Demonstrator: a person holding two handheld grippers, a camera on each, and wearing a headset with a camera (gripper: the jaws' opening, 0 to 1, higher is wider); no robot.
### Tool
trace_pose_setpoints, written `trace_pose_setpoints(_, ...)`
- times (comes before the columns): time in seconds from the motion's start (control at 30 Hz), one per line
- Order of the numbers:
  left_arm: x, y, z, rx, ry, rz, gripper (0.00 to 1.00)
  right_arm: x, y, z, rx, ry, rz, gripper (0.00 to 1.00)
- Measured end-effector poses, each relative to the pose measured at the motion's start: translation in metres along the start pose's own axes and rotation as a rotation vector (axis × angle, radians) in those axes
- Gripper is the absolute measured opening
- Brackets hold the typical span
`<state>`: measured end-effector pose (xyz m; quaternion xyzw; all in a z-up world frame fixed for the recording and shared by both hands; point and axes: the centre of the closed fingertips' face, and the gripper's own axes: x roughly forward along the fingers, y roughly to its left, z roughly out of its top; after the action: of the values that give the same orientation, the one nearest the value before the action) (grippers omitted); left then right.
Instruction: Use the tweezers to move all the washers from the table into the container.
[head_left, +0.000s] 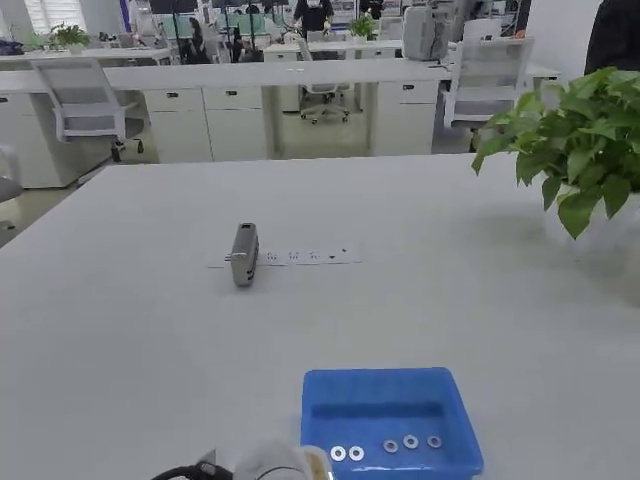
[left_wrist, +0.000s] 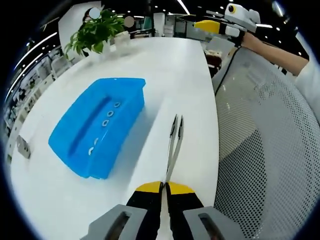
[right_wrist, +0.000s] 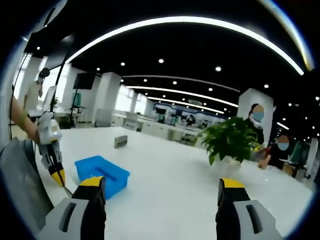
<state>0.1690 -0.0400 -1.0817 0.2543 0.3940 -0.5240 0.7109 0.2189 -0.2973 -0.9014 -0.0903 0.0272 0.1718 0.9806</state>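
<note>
Washers (head_left: 390, 446): five, lying in a row inside the blue container (head_left: 375, 373) on the counter (head_left: 150, 350). Tweezers (left_wrist: 174, 145): my left gripper (left_wrist: 164, 187) is clenching them just beside the container. Right gripper (right_wrist: 161, 185): I am holding it released. Potted plant (head_left: 580, 150), grey box (head_left: 245, 254): standing well apart behind.

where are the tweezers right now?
Left gripper view: the tweezers are clamped in the left gripper, tips out over the white table, just right of the blue container.
</note>
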Motion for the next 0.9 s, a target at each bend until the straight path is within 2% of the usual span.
trace_pose_setpoints(0.07, -0.003, 0.000, -0.002, -0.035, -0.012, 0.014, 0.02, -0.003, -0.005, 0.002, 0.029, -0.015, -0.009, 0.90)
trace_pose_setpoints(0.2, -0.021, -0.002, 0.003, -0.154, -0.122, 0.072, 0.07, -0.002, -0.005, 0.000, 0.039, -0.006, -0.012, 0.91)
trace_pose_setpoints(0.27, -0.035, -0.001, 0.007, -0.213, -0.194, 0.118, 0.11, -0.003, -0.004, 0.000, 0.028, -0.005, -0.009, 0.91)
trace_pose_setpoints(0.33, -0.052, 0.002, 0.014, -0.283, -0.288, 0.181, 0.16, -0.003, -0.004, 0.000, 0.029, -0.007, -0.010, 0.90)
trace_pose_setpoints(0.37, -0.058, 0.004, 0.017, -0.315, -0.332, 0.206, 0.21, -0.003, -0.005, 0.000, 0.035, -0.007, -0.013, 0.90)
trace_pose_setpoints(0.4, -0.069, 0.007, 0.020, -0.360, -0.389, 0.252, 0.26, -0.003, -0.005, 0.000, 0.038, -0.008, -0.016, 0.90)
trace_pose_setpoints(0.43, -0.077, 0.009, 0.022, -0.381, -0.425, 0.282, 0.31, -0.003, -0.005, 0.000, 0.041, -0.007, -0.016, 0.90)
trace_pose_setpoints(0.47, -0.088, 0.011, 0.024, -0.398, -0.471, 0.336, 0.38, -0.003, -0.005, 0.000, 0.044, -0.005, -0.015, 0.90)
trace_pose_setpoints(0.57, -0.107, 0.016, 0.033, -0.394, -0.569, 0.441, 0.53, -0.002, -0.002, -0.002, 0.039, 0.009, -0.006, 0.90)
trace_pose_setpoints(0.63, -0.124, 0.021, 0.038, -0.423, -0.665, 0.538, 0.61, -0.001, 0.000, -0.002, 0.035, 0.014, -0.003, 0.89)
trace_pose_setpoints(0.73, -0.136, 0.023, 0.041, -0.486, -0.773, 0.611, 0.74, -0.002, 0.000, -0.003, 0.023, 0.017, -0.012, 0.87)
trace_pose_setpoints(0.8, -0.140, 0.023, 0.043, -0.474, -0.809, 0.652, 0.86, -0.002, -0.001, -0.004, 0.021, 0.028, -0.016, 0.87)
trace_pose_setpoints(0.83, -0.140, 0.022, 0.043, -0.478, -0.809, 0.665, 0.90, -0.002, -0.001, -0.006, 0.025, 0.035, -0.015, 0.87)
trace_pose_setpoints(0.9, -0.142, 0.023, 0.044, -0.496, -0.838, 0.692, 0.97, -0.002, -0.001, -0.008, 0.042, 0.046, -0.011, 0.86)
